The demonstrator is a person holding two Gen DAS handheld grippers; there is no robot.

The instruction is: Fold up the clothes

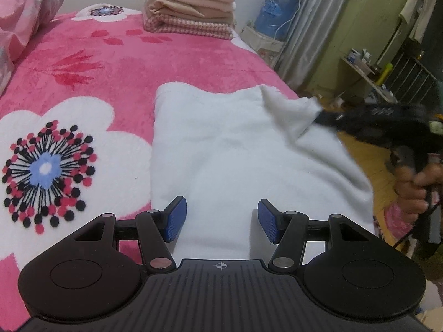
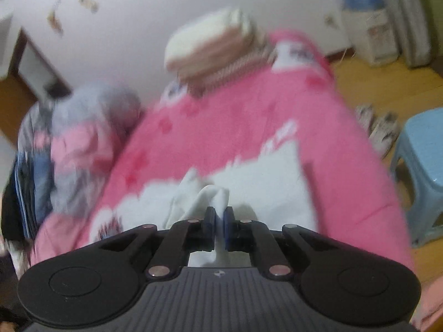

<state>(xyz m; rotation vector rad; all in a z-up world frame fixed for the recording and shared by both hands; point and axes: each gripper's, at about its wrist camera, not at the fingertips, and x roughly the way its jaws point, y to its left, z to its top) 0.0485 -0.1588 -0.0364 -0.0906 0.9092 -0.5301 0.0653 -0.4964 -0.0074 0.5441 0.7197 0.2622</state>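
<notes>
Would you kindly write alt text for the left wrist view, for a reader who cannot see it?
A white garment lies on a pink flowered blanket; the open left tongs hover over its near edge, while the right tongs pinch and lift its far right corner. Folded clothes are stacked at the bed's far end.

**Two wrist cams, both over the bed**

L cam sits low and close over the white cloth [image 1: 235, 152], facing up the bed [image 1: 110, 63] toward the folded stack [image 1: 191, 5]. R cam looks in from the bed's side, tilted, blurred. Shared: cloth, bed, stack, water jug [image 1: 274, 13].
</notes>
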